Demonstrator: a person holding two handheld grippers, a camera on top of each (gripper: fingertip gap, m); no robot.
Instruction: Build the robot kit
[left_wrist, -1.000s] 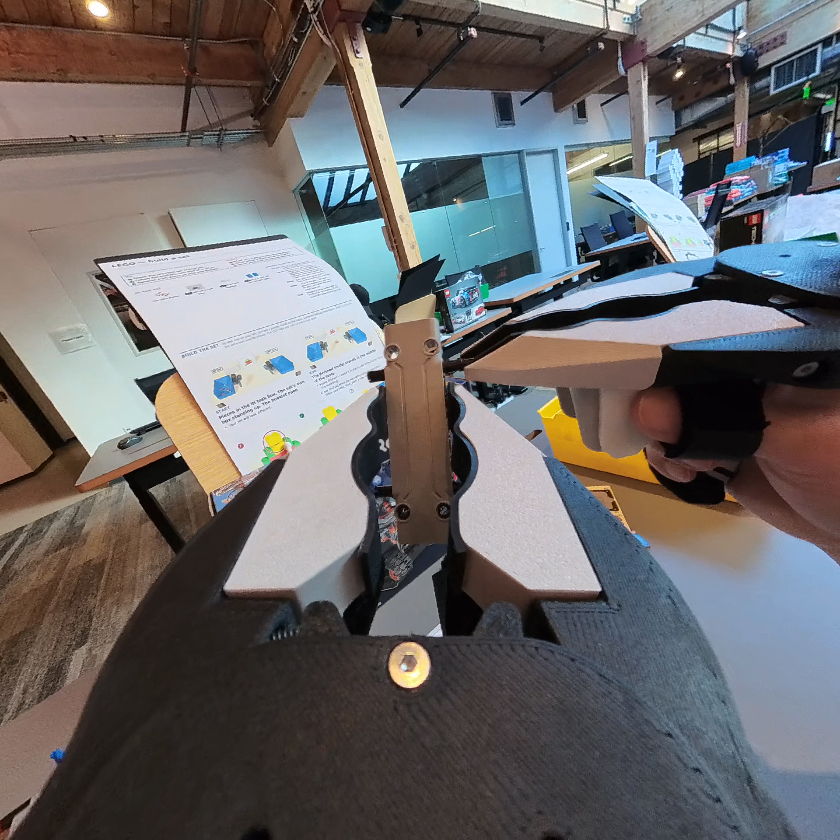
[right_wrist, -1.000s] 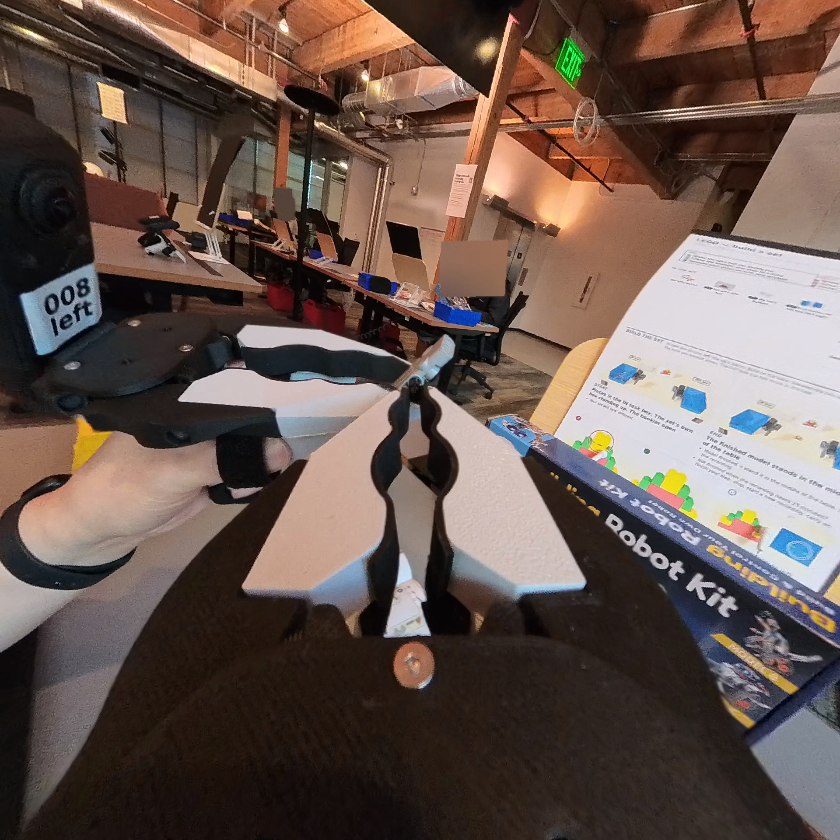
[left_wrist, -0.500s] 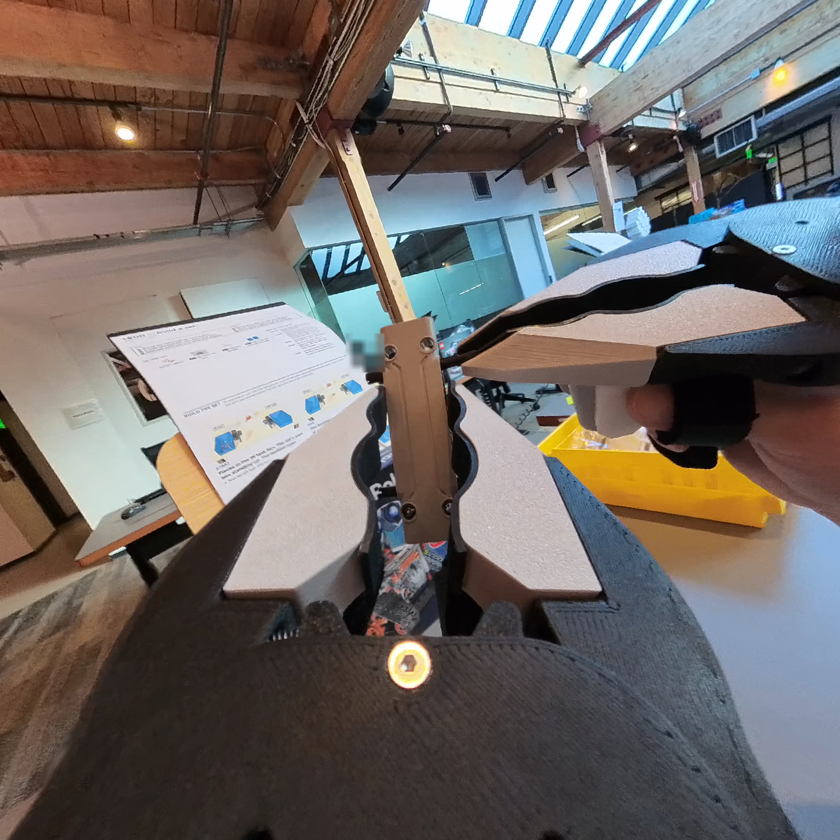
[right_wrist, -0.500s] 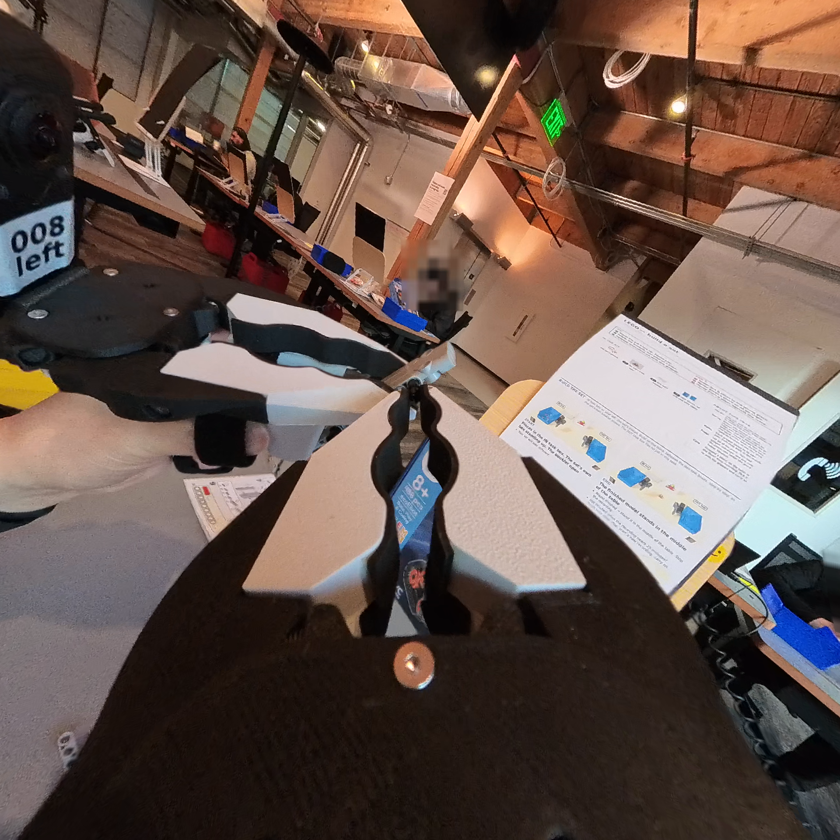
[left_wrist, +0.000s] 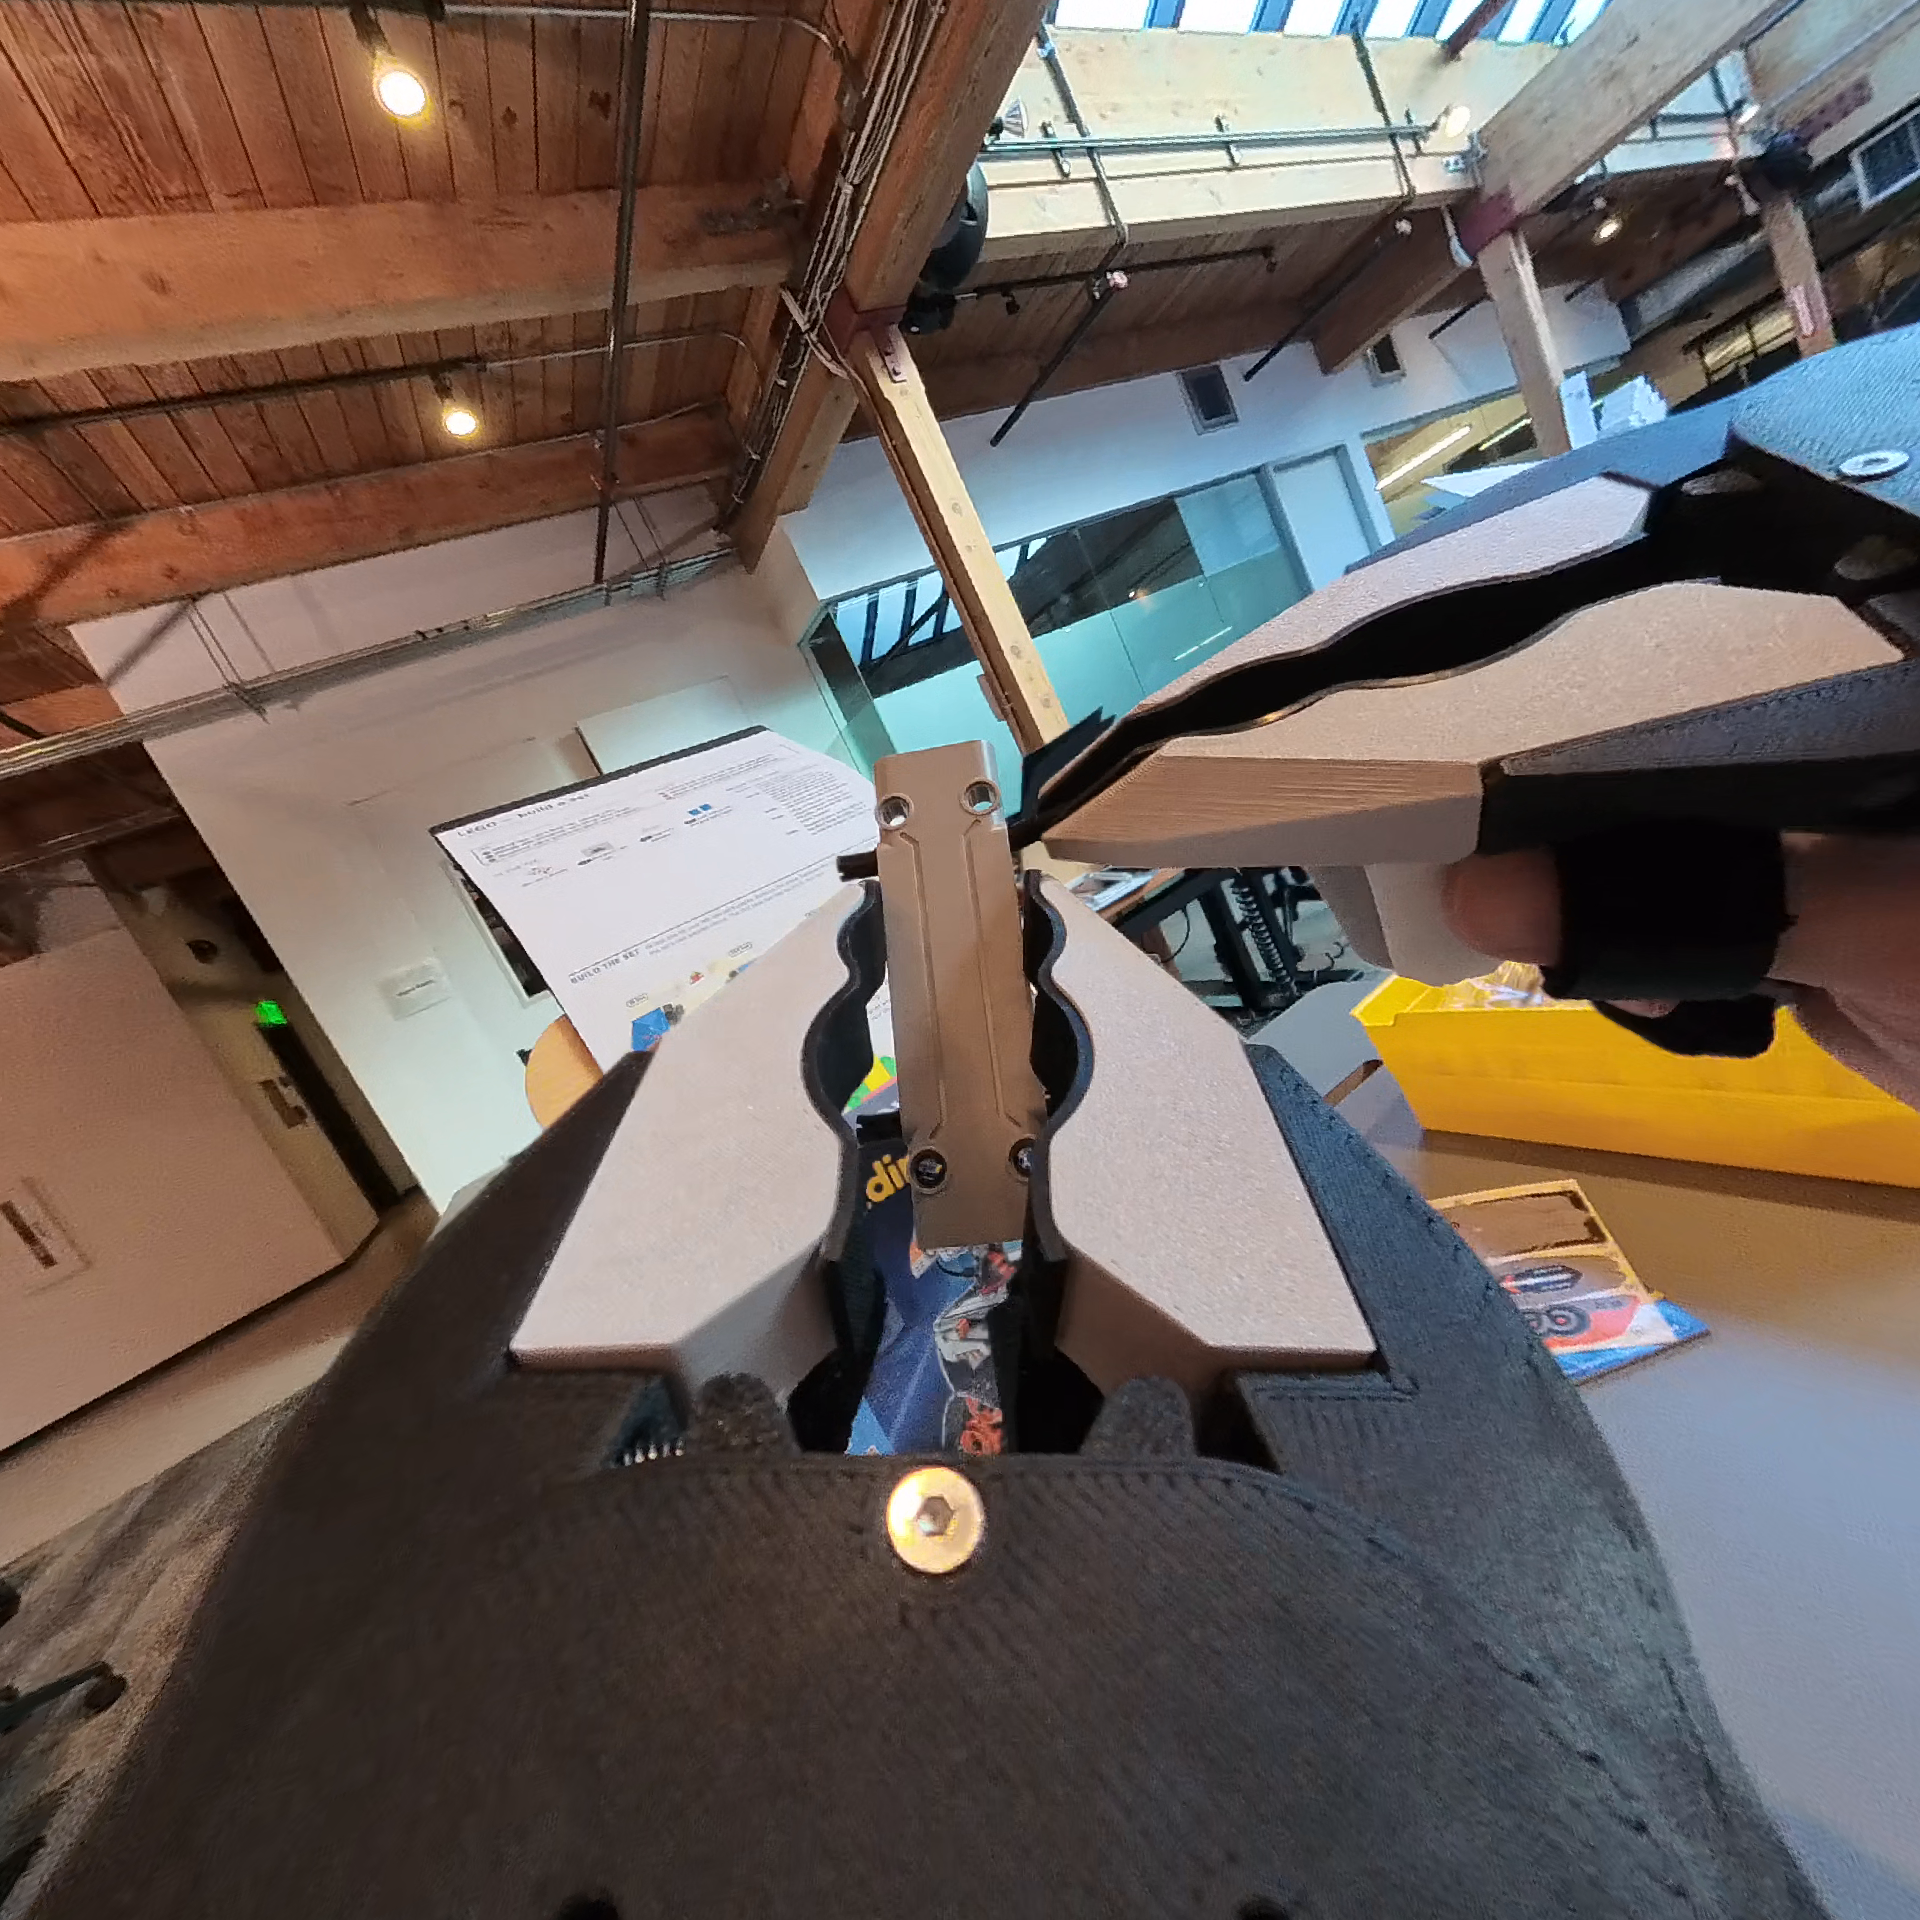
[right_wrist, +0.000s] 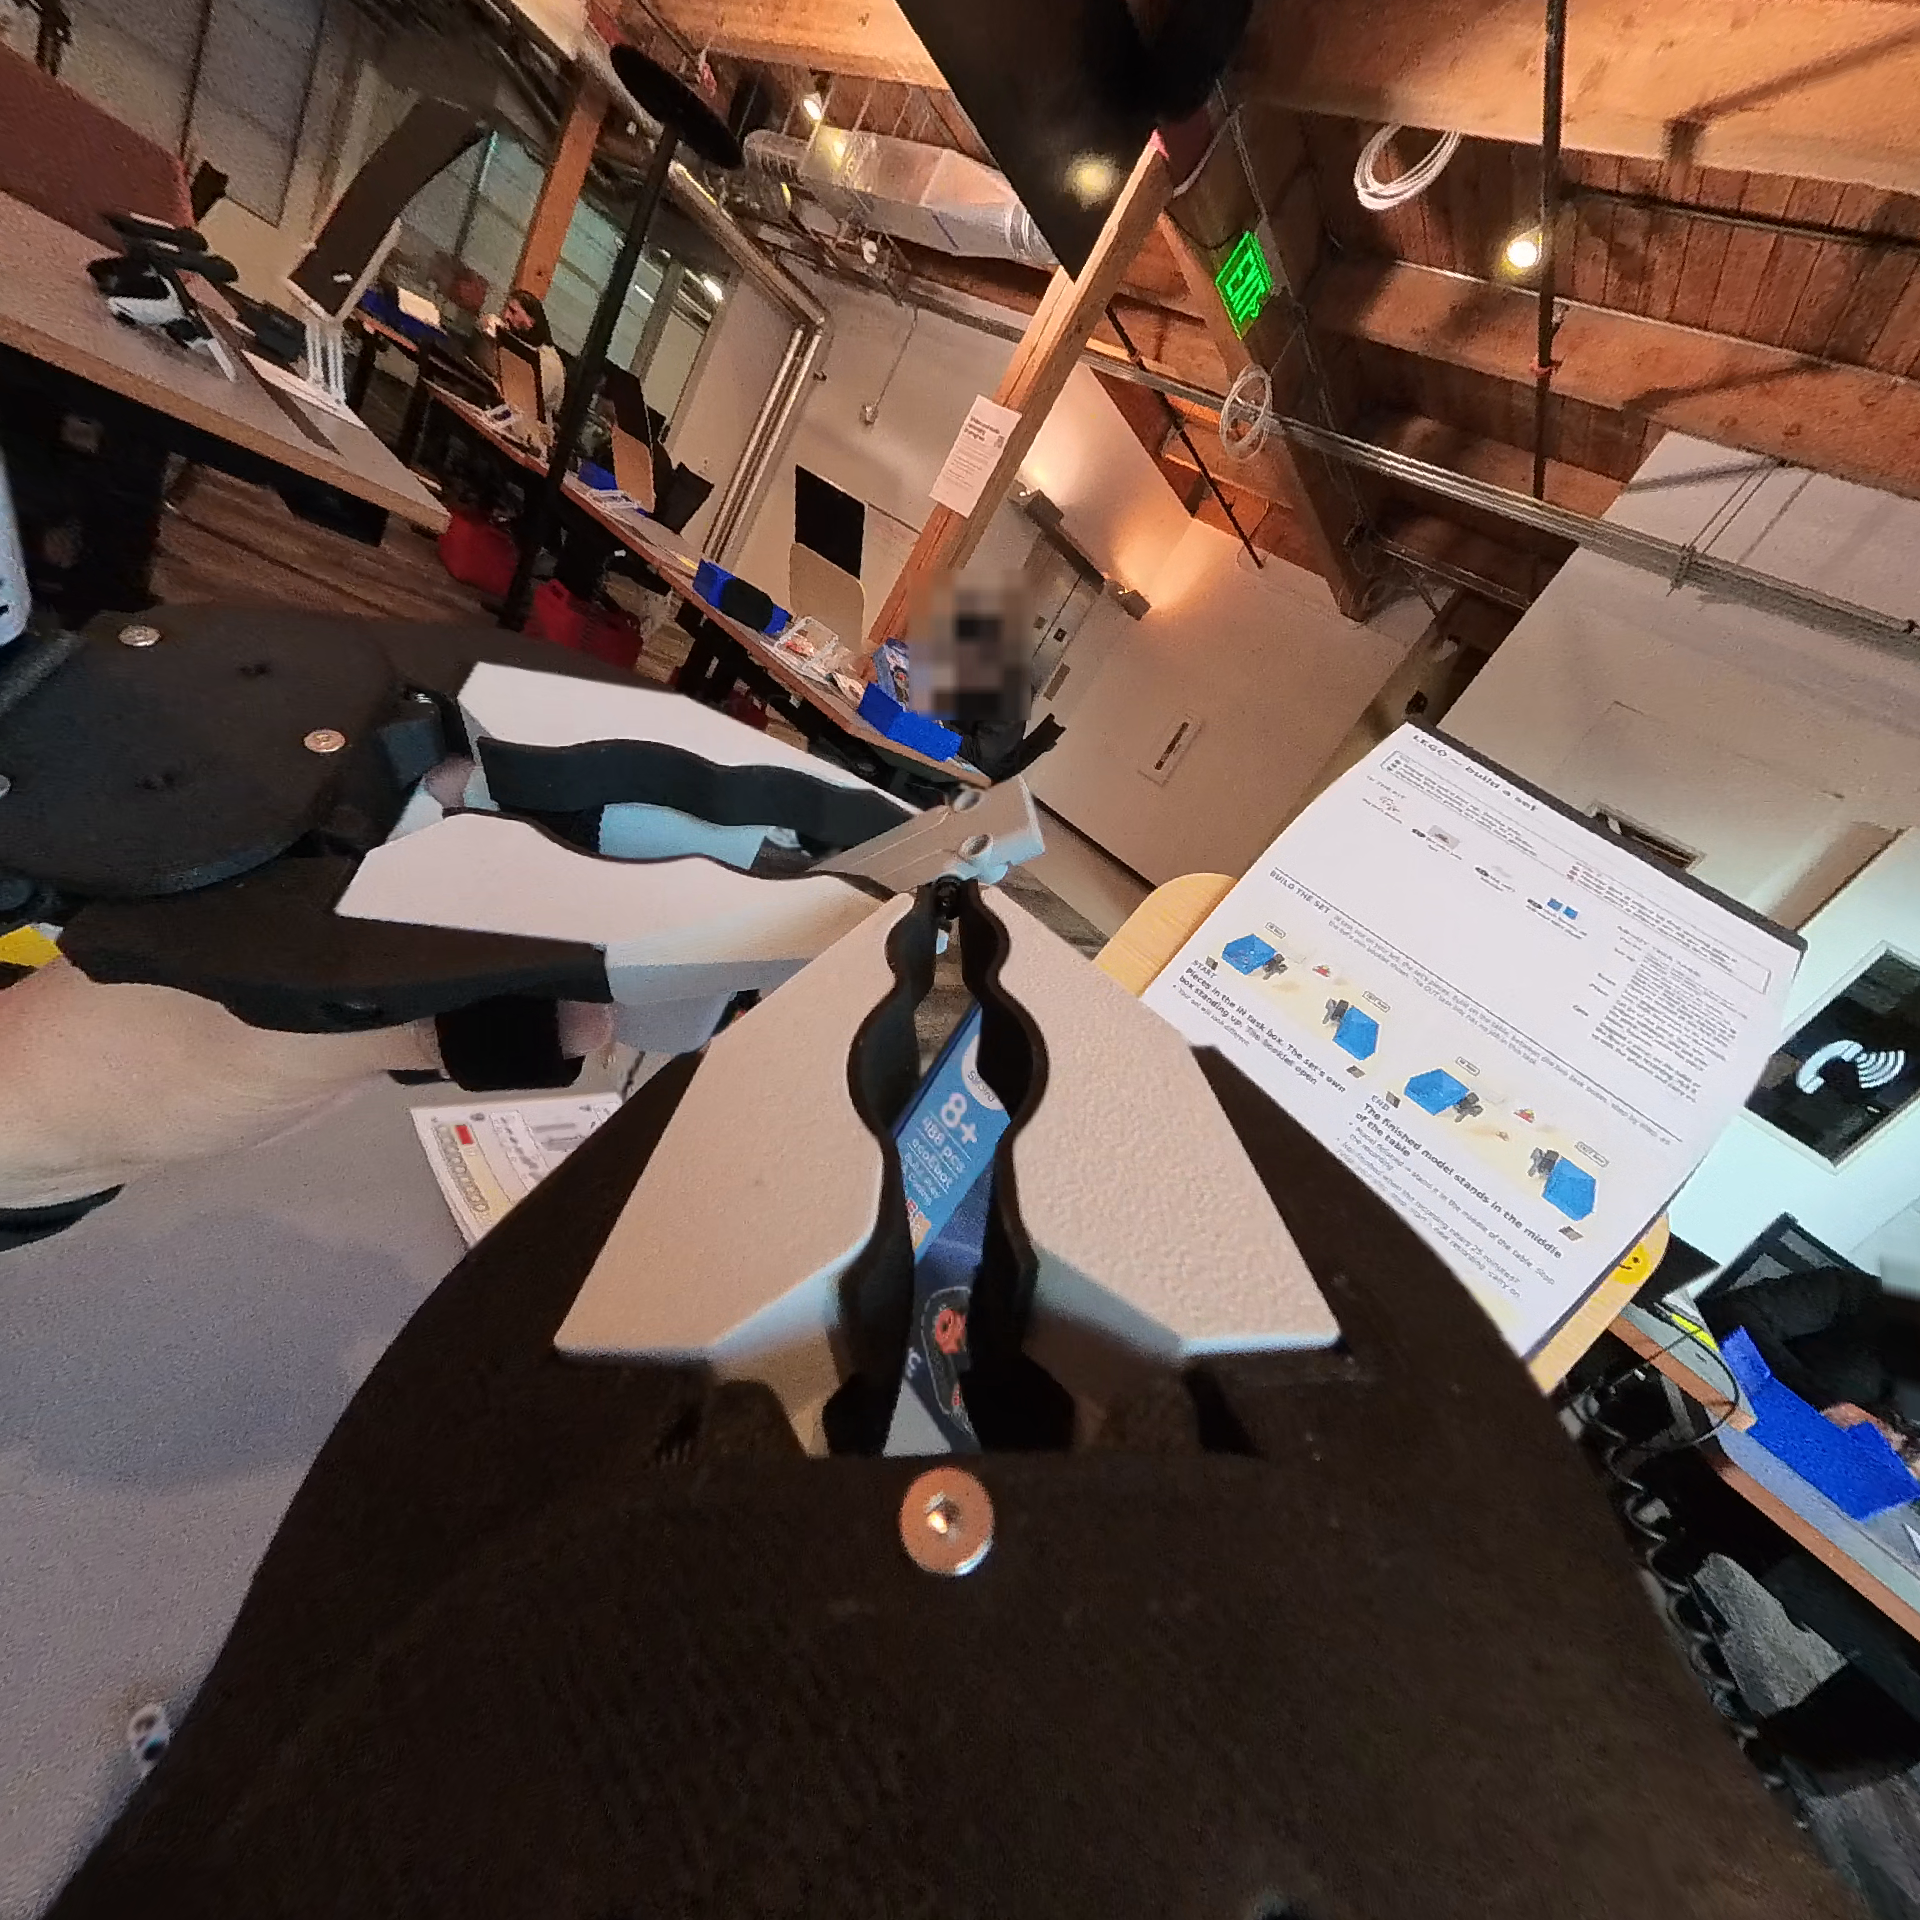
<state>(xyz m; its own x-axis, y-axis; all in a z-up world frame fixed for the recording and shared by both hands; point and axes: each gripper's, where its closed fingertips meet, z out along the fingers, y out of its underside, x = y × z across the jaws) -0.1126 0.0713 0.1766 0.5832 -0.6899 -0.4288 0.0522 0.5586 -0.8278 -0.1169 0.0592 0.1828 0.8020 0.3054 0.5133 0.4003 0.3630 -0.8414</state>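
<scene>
My left gripper (left_wrist: 951, 909) is shut on a grey flat bar with screws (left_wrist: 956, 987) and holds it upright above the table. My right gripper (left_wrist: 1039, 821) comes in from the right, held by a hand, with its tips at the top end of the bar. In the right wrist view my right gripper (right_wrist: 945, 899) has its jaws pressed together on a thin black pin (right_wrist: 945, 888), which touches the bar's end (right_wrist: 977, 831). The left gripper (right_wrist: 883, 862) reaches in from the left there.
A printed instruction sheet (left_wrist: 665, 862) stands on a wooden easel behind the grippers and also shows in the right wrist view (right_wrist: 1475, 1018). A blue kit box (right_wrist: 945, 1164) lies below. A yellow bin (left_wrist: 1621, 1101), a colourful leaflet (left_wrist: 1558, 1288) and a paper booklet (right_wrist: 499, 1153) lie on the grey table (left_wrist: 1766, 1455). Less than 4 cm separates the two grippers' tips.
Both grippers have tilted upward together, so more ceiling shows. The right gripper's tips stay at the top end of the grey bar. Both grips are unchanged.
</scene>
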